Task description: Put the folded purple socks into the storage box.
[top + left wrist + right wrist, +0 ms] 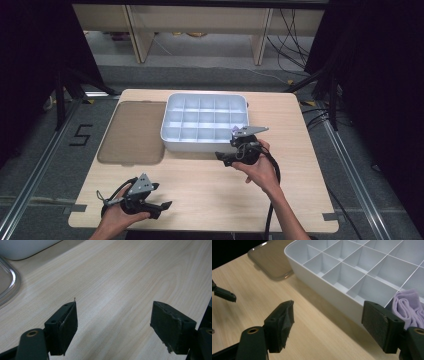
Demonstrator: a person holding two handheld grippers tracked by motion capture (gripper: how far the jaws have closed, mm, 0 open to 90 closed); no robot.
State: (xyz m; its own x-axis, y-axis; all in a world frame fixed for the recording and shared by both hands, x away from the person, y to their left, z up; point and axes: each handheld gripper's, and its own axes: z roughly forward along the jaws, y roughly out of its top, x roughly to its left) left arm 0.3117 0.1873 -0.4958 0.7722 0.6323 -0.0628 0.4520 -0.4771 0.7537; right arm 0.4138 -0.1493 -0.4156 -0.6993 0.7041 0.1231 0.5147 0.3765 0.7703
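High view: right tongs [226, 159] stand open and empty just beside the near wall of the white divided tray [172, 135]; a folded purple cloth [407, 306] lies in the near corner compartment. Left tongs [162, 206], open and empty, rest over bare tabletop [210, 195]. Risks: a jaw could catch the tray wall and shove the light tray toward the clear lid [132, 131]; the loose cloth may unfold or snag if pinched by one layer.

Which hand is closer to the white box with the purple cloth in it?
The right gripper. It hangs open beside the white box, close to the purple cloth in a near compartment. The left gripper sits open at the table's near edge.
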